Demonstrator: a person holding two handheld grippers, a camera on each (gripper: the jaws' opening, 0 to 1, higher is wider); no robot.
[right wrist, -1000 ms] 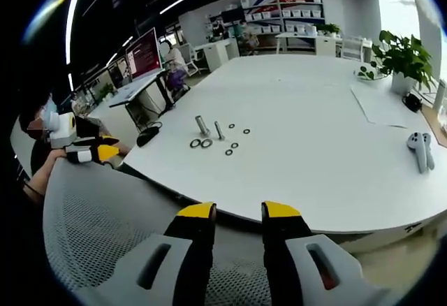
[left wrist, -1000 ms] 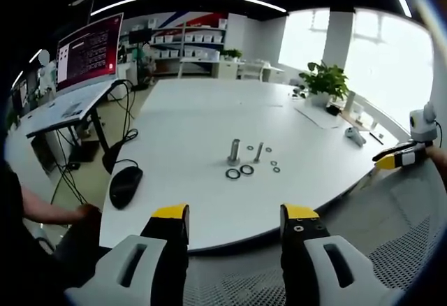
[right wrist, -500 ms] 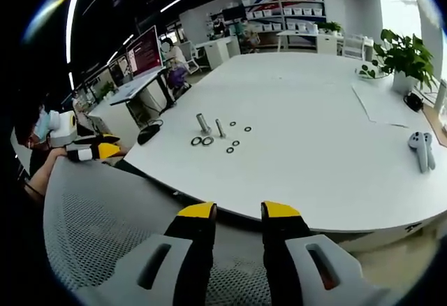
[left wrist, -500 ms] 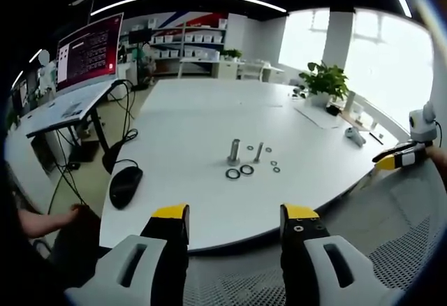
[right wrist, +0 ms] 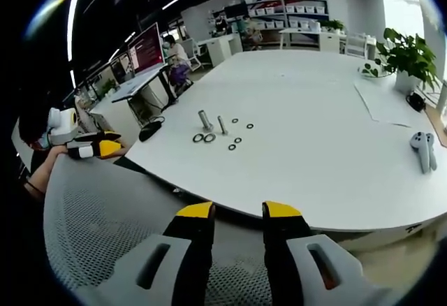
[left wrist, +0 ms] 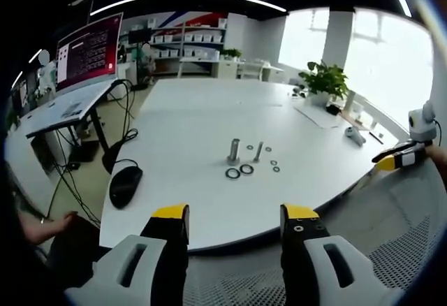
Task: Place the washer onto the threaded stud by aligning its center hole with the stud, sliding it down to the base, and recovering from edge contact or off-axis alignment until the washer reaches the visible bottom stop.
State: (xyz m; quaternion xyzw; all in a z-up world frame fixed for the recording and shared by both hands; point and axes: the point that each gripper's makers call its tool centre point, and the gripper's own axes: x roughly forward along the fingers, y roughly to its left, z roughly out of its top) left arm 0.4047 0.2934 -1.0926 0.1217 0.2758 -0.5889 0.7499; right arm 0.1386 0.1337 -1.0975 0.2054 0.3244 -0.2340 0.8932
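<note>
No writing reads clearly: the monitor (left wrist: pixel 89 49) at the far left of your left gripper view shows white text lines on dark red, too small to make out.

On the white table (left wrist: pixel 188 128) a black mouse (left wrist: pixel 124 184) lies at the near left edge. Toward the middle stand two upright metal pieces side by side: a thicker threaded stud (left wrist: pixel 233 151) on the left and a thinner stud (left wrist: pixel 258 152) just right of it. Two dark washers (left wrist: pixel 239 172) lie flat, touching or nearly so, just in front of the thick stud; three smaller rings (left wrist: pixel 273 163) lie scattered to their right. A potted plant (left wrist: pixel 323 82) stands at the far right.

Your left gripper (left wrist: pixel 235 226) hangs off the near table edge, above a mesh chair back (left wrist: pixel 391 250), jaws spread wide, nothing between them.

In your right gripper view, the same studs and washers (right wrist: pixel 204 137) sit well beyond your right gripper (right wrist: pixel 237 222), whose jaws are parted with a narrower gap, gripping nothing. A white controller (right wrist: pixel 423 149) lies at the right.
</note>
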